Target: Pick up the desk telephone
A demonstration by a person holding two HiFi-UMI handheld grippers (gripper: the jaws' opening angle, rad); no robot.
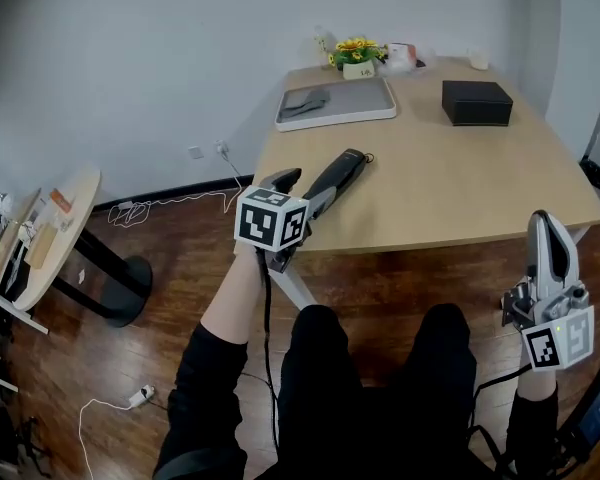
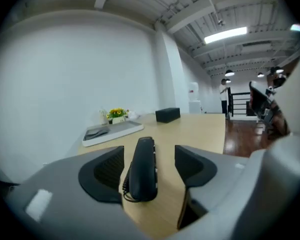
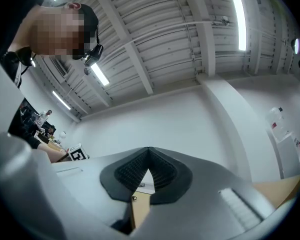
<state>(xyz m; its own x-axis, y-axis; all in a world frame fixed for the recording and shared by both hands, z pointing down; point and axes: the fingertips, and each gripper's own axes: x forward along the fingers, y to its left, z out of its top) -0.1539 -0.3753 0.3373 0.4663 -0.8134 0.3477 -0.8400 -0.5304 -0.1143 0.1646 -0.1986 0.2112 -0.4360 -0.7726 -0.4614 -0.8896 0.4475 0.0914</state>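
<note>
The desk telephone's black handset (image 1: 342,173) lies on the wooden table (image 1: 450,198) near its front left edge, with a coiled cord at its near end. My left gripper (image 1: 305,190) is open, and its jaws stand on either side of the handset's near end. In the left gripper view the handset (image 2: 142,166) runs between the two dark pads (image 2: 106,171), with a small gap on the right side. My right gripper (image 1: 545,230) is shut and empty. It points upward, low at the right and off the table. Its tips meet in the right gripper view (image 3: 149,156).
A white tray (image 1: 360,115) holding grey items, a black box (image 1: 476,102) and a small flower pot (image 1: 358,58) stand at the table's far side. A round side table (image 1: 70,208) stands at the left. Cables and a power strip (image 1: 140,396) lie on the wooden floor.
</note>
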